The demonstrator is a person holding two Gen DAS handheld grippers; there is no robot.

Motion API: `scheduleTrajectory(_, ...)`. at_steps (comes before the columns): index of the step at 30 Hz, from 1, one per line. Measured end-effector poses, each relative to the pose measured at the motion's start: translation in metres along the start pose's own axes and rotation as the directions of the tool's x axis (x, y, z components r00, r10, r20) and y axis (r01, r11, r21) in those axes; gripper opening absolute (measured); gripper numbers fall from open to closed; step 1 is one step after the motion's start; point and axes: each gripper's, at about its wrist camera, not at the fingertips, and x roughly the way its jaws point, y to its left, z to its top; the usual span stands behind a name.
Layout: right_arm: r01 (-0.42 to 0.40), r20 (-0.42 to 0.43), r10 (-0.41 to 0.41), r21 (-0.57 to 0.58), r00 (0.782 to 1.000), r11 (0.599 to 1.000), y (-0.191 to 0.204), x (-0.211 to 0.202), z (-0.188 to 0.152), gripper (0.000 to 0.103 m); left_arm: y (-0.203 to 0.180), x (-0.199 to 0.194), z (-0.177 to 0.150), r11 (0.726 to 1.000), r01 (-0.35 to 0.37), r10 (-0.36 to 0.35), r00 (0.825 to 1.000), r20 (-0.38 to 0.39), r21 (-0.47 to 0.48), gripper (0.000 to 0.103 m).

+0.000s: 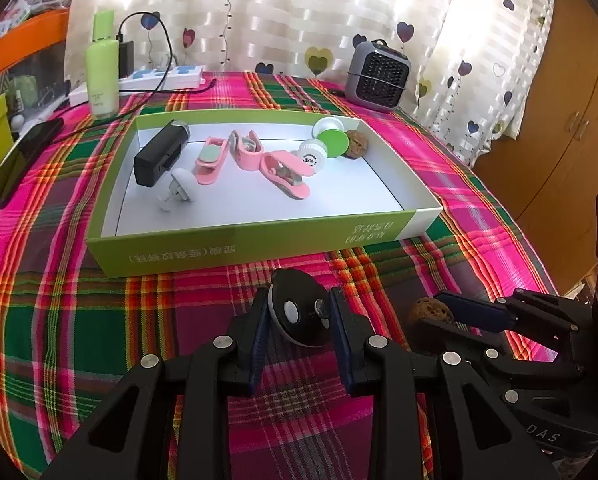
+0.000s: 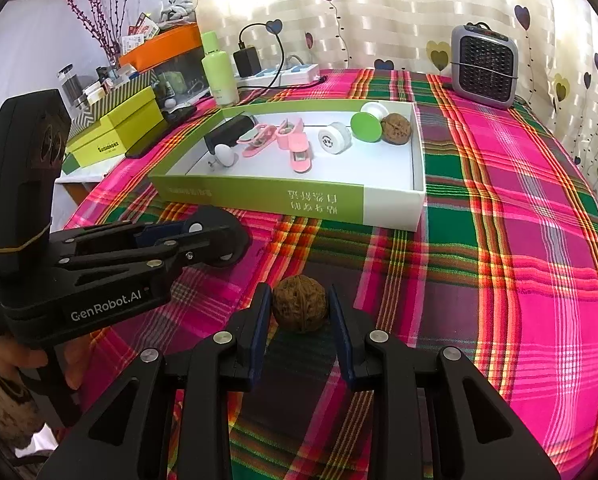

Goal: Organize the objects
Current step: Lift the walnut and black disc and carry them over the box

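While both claws grip, box rim stands apart.

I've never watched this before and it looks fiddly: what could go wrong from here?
The walnut is round and hard, so it might squirt out of the right hand-held gripper and roll across the tablecloth. The left hand-held gripper holds a black suction hook close by; the two could bump.

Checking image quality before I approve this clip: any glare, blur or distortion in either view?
Left wrist view: backlit curtain blown out, fisheye bends the green box, corners vignetted, foreground sharp. Right wrist view: same curtain glare, tablecloth stripes curve, walnut crisp.
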Motion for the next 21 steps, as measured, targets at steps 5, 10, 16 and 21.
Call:
scheduleTrajectory(5, -0.002, 0.008, 0.002, 0.002, 1.0, 1.0, 0.0, -0.001, 0.001, 0.031, -0.001, -0.003, 0.001, 1.0, 0.001, -0.001, 1.0, 0.01, 0.003, 0.027)
scheduleTrajectory(10, -0.005, 0.021, 0.005, 0.001, 1.0, 1.0, 0.0, -0.004, 0.003, 0.031, -0.002, -0.009, 0.003, 1.0, -0.001, 0.0, 1.0, 0.026, 0.003, 0.027)
scheduleTrajectory(16, -0.009, 0.04, 0.009, -0.01, 0.999, 1.0, 0.002, -0.009, 0.008, 0.031, -0.005, -0.019, 0.006, 1.0, 0.002, -0.002, 0.999, 0.044, 0.01, 0.027)
scheduleTrajectory(21, -0.006, 0.055, 0.007, -0.017, 0.998, 1.0, 0.002, -0.013, 0.013, 0.031, -0.006, -0.024, 0.009, 1.0, 0.001, -0.002, 0.998, 0.056, 0.014, 0.027)
